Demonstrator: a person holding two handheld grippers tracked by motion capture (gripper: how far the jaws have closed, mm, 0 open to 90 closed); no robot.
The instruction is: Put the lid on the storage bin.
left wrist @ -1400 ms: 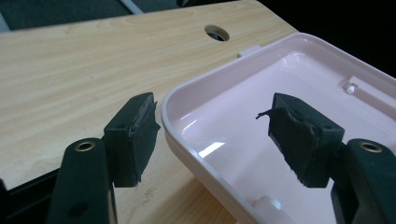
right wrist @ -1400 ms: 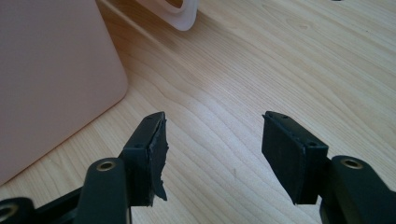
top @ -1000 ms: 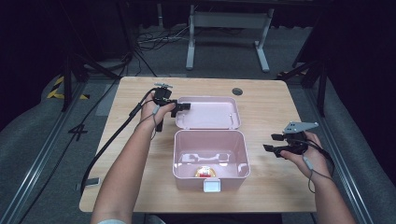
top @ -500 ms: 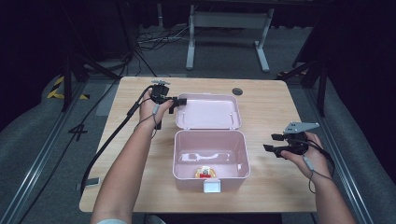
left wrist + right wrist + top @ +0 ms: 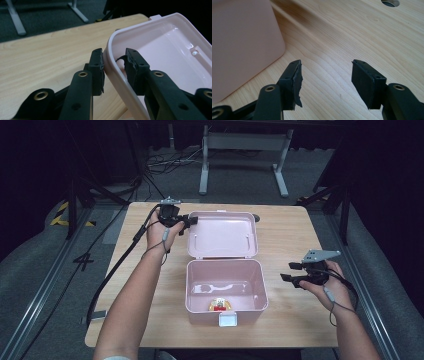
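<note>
Pink plastic box (image 5: 225, 287) sits at the centre of the high view on the wooden table (image 5: 295, 227), its lid (image 5: 223, 234) thrown back toward the upper middle of the frame. At the lid's left corner the left gripper (image 5: 190, 221) has just been closing its jaws, which now pinch the lid's rim (image 5: 113, 65) between them. A small red and yellow object (image 5: 218, 305) lies inside the box near its front wall. At the right of the frame, the right gripper (image 5: 289, 271) hovers with jaws spread, nothing between them.
</note>
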